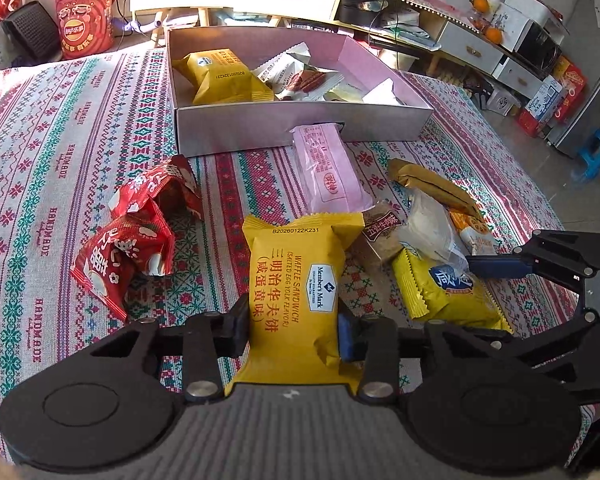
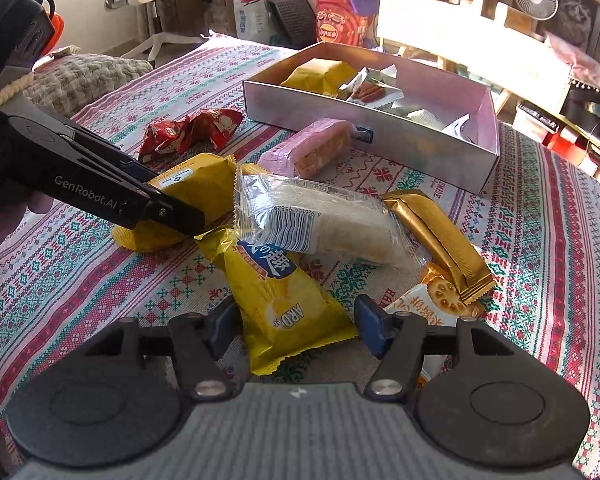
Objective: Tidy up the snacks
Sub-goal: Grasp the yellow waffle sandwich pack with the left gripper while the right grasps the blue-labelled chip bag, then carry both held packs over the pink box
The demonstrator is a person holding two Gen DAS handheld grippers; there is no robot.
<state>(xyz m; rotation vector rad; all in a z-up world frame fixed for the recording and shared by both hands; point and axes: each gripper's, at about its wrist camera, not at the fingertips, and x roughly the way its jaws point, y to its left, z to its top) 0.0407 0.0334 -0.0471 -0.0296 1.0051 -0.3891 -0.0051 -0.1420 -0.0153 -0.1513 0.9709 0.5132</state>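
The snacks are partly sorted, judging by the scene: the open box on the patterned cloth already holds a yellow packet and several smaller wrapped pieces, while a good many packets lie loose in front of it. Nearest the box, touching its front wall, is a pink bar. Further out from the box lie two red packets, a gold bar, a clear-wrapped cake, a cracker packet and two yellow packets.

The left gripper has its pads pressed on both sides of the waffle sandwich packet, a firm hold, with the packet resting on the cloth. The right gripper straddles the yellow biscuit packet; the left pad seems at its edge, the right pad stands clear, so it is not clamped.

Most of the sorting remains. The clear-wrapped cake overlaps the biscuit packet's far end and may drag along when that packet is lifted. The two grippers work close together.
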